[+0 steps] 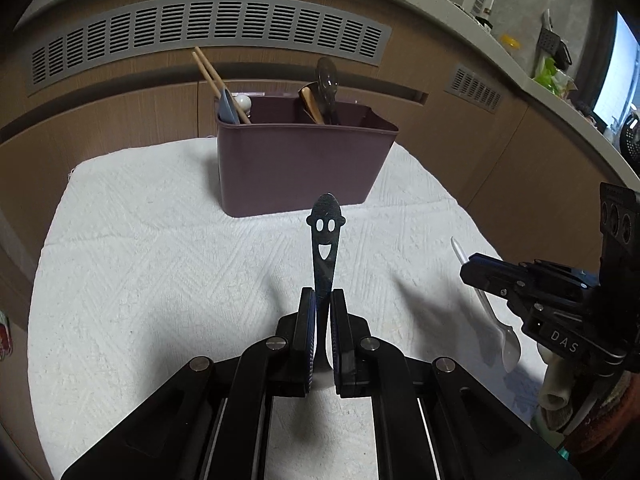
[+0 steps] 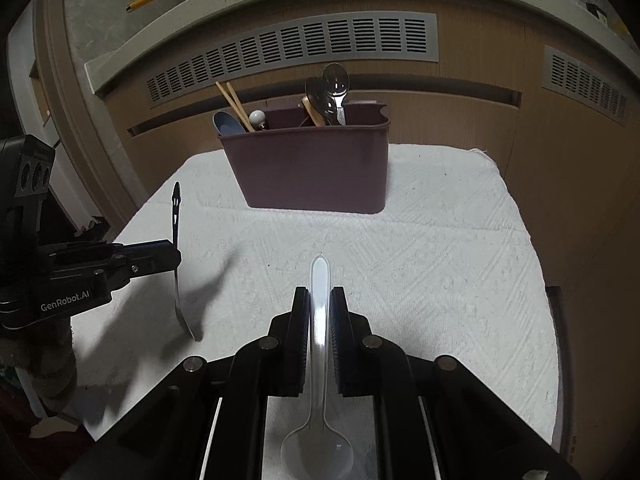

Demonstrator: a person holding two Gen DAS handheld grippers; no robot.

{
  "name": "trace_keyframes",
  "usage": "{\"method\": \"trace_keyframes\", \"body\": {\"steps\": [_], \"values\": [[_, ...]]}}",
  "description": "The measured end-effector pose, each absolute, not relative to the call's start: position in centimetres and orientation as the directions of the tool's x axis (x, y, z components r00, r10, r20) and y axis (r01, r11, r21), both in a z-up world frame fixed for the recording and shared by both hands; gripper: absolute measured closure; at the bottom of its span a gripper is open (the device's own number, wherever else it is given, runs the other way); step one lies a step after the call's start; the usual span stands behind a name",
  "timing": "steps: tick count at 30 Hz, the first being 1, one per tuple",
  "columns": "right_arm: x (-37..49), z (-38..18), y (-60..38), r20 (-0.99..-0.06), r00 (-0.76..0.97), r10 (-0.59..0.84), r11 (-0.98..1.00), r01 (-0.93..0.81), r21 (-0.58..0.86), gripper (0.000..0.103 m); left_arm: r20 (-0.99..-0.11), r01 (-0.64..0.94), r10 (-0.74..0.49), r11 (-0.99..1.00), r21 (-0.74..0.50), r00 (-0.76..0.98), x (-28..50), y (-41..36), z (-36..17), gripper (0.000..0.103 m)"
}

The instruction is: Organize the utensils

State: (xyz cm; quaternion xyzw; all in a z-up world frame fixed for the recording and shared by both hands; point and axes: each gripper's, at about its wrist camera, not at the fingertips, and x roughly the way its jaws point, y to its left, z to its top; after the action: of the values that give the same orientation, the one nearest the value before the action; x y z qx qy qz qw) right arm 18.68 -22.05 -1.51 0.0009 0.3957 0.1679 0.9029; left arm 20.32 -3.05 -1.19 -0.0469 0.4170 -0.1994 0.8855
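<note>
My left gripper is shut on a dark metal utensil with a smiley-face handle, lifted off the white towel; the handle points toward the purple utensil caddy. In the right wrist view that same utensil hangs in the left gripper at the left. My right gripper is shut on a clear plastic spoon, bowl end near the camera. From the left wrist view this spoon shows in the right gripper. The caddy holds chopsticks, spoons and other utensils.
The towel covers a small table in front of a wooden cabinet with grey vent grilles. A countertop with clutter runs along the right in the left wrist view. The caddy stands at the towel's far edge.
</note>
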Motion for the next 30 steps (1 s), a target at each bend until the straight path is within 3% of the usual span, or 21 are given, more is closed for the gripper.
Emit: {"method": "trace_keyframes", "body": {"steps": [16, 24, 30], "values": [[18.6, -0.3, -23.5, -0.668, 0.681, 0.301, 0.950, -0.279, 0.143, 0.093, -0.690, 0.326, -0.411, 0.909, -0.259, 0.596, 19.5, -2.7, 0.0, 0.098], [18.8, -1.1, -23.5, -0.693, 0.670, 0.266, 0.957, -0.271, 0.106, 0.093, -0.723, 0.299, -0.381, 0.922, -0.247, 0.576, 20.7, -2.4, -1.3, 0.096], [19.0, -3.0, -23.9, -0.732, 0.631, 0.257, 0.959, -0.262, 0.111, 0.093, -0.757, 0.308, -0.451, 0.890, -0.337, 0.474, 25.2, -2.5, -4.3, 0.095]]}}
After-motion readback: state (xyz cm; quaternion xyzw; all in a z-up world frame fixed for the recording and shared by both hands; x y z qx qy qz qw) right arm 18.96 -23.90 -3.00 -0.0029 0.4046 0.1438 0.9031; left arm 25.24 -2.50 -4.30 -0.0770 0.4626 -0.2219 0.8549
